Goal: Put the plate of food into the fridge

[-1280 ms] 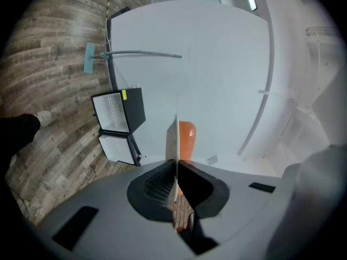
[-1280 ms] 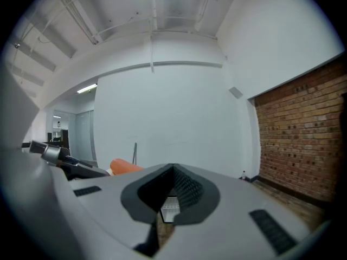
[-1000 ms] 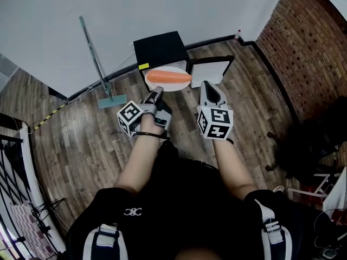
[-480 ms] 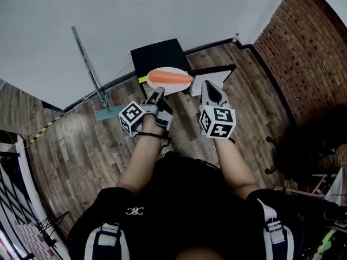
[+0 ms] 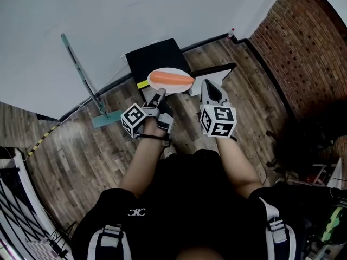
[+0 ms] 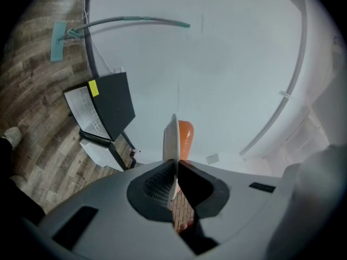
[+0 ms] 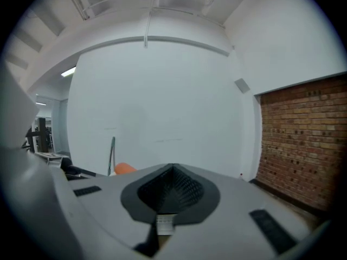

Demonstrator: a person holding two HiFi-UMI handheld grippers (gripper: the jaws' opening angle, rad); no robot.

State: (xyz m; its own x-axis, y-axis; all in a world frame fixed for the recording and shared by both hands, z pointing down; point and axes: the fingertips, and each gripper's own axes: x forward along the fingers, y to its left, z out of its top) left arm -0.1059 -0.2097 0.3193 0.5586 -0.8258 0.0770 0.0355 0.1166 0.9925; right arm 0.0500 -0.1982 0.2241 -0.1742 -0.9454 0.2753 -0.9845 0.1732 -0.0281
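A white plate (image 5: 165,85) carries a long orange carrot (image 5: 171,78) and hangs in the air in front of the small black fridge (image 5: 154,59). My left gripper (image 5: 158,95) is shut on the plate's near rim. In the left gripper view the plate (image 6: 171,145) stands edge-on between the jaws with the carrot (image 6: 185,140) on its right side. The fridge door (image 5: 212,71) lies swung open to the right, white inside. My right gripper (image 5: 211,90) is beside the plate, shut and empty; its jaws (image 7: 172,191) meet with nothing between them.
A teal mop (image 5: 87,96) leans against the white wall left of the fridge. A brick wall (image 5: 303,42) runs along the right. A small bottle (image 5: 232,33) stands in the far corner. Dark clutter (image 5: 314,140) lies at the right on the wooden floor.
The person has stepped closer to the fridge; the plate and both grippers sit a little nearer to it. The grip on the plate is the same.
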